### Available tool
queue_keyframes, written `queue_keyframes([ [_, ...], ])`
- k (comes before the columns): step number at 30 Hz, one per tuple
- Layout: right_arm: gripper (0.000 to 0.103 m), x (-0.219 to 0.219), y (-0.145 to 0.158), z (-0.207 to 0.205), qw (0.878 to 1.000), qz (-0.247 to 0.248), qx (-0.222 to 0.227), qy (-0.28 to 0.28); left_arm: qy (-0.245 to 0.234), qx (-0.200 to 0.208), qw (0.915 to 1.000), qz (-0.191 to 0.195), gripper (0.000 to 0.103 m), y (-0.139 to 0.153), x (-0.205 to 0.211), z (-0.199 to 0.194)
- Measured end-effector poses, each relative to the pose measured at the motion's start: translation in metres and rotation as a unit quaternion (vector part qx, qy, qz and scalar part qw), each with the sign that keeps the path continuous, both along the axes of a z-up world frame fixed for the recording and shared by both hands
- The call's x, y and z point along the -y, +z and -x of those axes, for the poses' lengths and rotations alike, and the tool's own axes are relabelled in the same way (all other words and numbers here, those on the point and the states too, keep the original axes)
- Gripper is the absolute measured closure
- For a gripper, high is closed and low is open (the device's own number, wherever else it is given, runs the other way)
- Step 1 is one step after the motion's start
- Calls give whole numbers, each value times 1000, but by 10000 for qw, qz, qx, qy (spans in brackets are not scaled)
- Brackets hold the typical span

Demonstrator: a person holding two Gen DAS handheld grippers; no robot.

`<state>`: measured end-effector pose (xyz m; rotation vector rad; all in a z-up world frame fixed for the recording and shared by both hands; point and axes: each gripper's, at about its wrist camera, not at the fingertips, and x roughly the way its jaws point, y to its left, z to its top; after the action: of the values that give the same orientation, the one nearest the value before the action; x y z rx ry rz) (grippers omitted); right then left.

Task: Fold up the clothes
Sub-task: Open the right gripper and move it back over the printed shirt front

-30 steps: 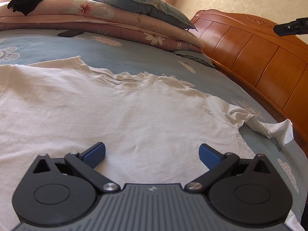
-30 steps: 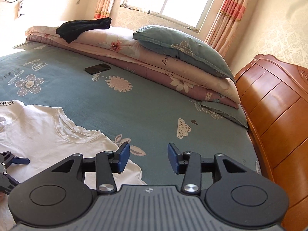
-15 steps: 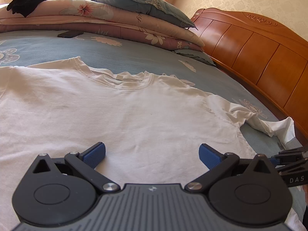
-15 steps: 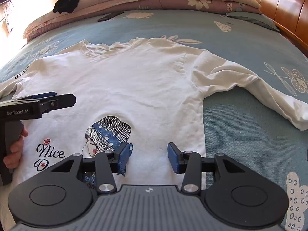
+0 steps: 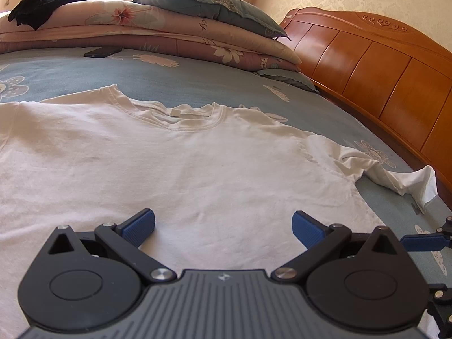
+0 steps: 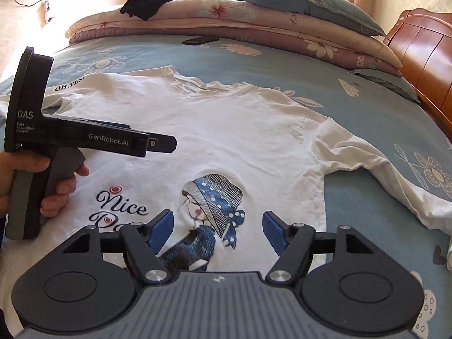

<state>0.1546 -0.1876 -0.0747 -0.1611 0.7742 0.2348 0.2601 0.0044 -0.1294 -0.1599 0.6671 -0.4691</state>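
**Lining up both grippers over the shirt's lower half**

Lying face up and spread flat across the bed, the white shirt is giving both tools a free run at its hem, collar pointing toward the stacked quilts at the far edge. The left gripper is hovering with jaws apart and nothing between them. The right gripper is opening its jaws above the printed girl, holding nothing, likely preparing to pinch the fabric. One sleeve is trailing toward the headboard-side edge.
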Motion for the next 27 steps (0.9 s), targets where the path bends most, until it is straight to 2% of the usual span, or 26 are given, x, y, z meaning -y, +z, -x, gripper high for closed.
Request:
queue_keyframes([
  [3, 29, -13, -15, -19, 9997, 69, -113, -182, 0, -6, 10000, 46, 0, 0, -1, 0],
  [5, 27, -10, -26, -18, 9989, -100, -310, -346, -2, -5, 10000, 53, 1, 0, -2, 0],
  [8, 10, -3, -28, 5, 9975, -398, -422, -408, -27, 7, 10000, -34, 1, 2, -1, 1],
  [9, 3, -3, -30, 16, 9977, -392, -443, -337, -20, 20, 9999, -155, 1, 4, 1, 3],
  [10, 1, -4, -32, 26, 9981, -344, -452, -255, -7, 35, 9996, -276, 1, 6, 2, 4],
  [12, 0, -9, -34, 45, 9992, -200, -293, -167, 133, 196, 9982, -549, 0, 14, 3, 9],
  [14, 0, -14, -29, 48, 9996, -205, -147, -95, 217, 491, 9967, -612, 0, 24, -2, 15],
  [17, 0, -27, -14, 33, 9992, -353, 155, 85, 473, 761, 9944, -563, 0, 32, -14, 17],
  [19, 0, -34, -10, 17, 9984, -496, 249, 70, 628, 702, 9939, -565, 0, 30, -20, 14],
  [20, 0, -36, -12, 7, 9977, -645, 199, 12, 692, 633, 9939, -579, 0, 28, -22, 12],
  [23, 0, -37, -25, -14, 9931, -1121, -310, -129, 611, 410, 9951, -657, 0, 23, -22, 7],
  [27, 0, -41, -29, 6, 9940, -1048, -267, -170, 447, 524, 9940, -849, 0, 24, -16, 12],
])
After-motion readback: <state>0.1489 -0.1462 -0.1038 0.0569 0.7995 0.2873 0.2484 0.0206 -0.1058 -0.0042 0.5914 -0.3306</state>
